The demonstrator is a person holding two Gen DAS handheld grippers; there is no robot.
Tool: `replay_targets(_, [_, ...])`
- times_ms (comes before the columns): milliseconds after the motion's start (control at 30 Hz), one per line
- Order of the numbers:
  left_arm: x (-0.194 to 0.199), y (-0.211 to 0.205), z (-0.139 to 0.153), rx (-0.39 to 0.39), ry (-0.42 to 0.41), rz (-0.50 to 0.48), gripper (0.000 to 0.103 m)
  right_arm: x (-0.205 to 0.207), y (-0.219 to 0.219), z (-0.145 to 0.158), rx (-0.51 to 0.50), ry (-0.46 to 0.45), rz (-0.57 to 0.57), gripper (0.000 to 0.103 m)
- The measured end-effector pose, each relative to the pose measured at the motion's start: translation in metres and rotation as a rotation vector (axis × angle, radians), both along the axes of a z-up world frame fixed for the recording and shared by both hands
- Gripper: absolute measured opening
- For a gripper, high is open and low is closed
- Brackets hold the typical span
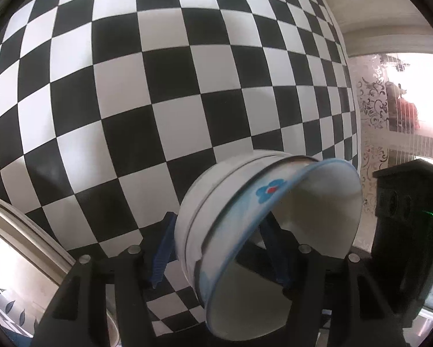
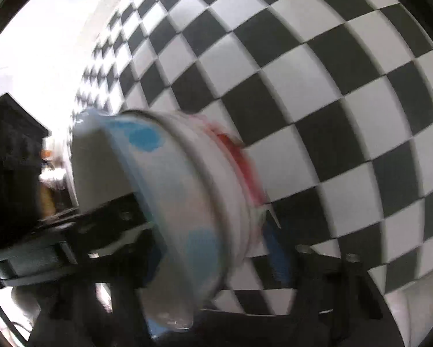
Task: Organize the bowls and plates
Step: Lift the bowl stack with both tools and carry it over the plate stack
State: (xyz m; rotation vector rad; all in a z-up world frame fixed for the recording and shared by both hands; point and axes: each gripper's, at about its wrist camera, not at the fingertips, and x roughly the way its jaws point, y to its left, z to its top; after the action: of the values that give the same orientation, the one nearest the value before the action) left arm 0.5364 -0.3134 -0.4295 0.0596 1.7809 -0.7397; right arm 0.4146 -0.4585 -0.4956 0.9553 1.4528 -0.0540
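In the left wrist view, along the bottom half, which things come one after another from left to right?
Leaf-patterned plate → left blue finger pad → stacked bowls with a blue flower → black device with a green light.

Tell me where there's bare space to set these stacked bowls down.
The checkered surface lies bare across the left wrist view, above and left of the stacked bowls held in the left gripper. It is crowded at lower left by a leaf-patterned dish and at right by the dark right gripper.
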Motion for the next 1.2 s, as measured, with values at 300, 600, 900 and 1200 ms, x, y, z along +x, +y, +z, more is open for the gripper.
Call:
replay_targets(300, [-0.001,0.009,0.004,-0.032,-0.056,-0.027,0.056,-0.009,0.000,-0.005,0.028,-0.046,0.004,0.055])
replay_targets(600, [0.008,0.018,-0.002,-0.083,-0.002,0.002,0.054,-0.038,-0.042,-0.012,0.134,-0.081,-0.130,0.049])
replay_targets(900, [0.005,0.023,0.003,-0.121,-0.049,0.007,0.052,-0.044,-0.062,-0.018,0.148,-0.123,-0.117,0.048])
replay_targets(1200, [0.004,0.023,0.001,-0.114,-0.038,0.017,0.052,-0.018,-0.048,-0.016,0.141,-0.128,-0.110,0.048])
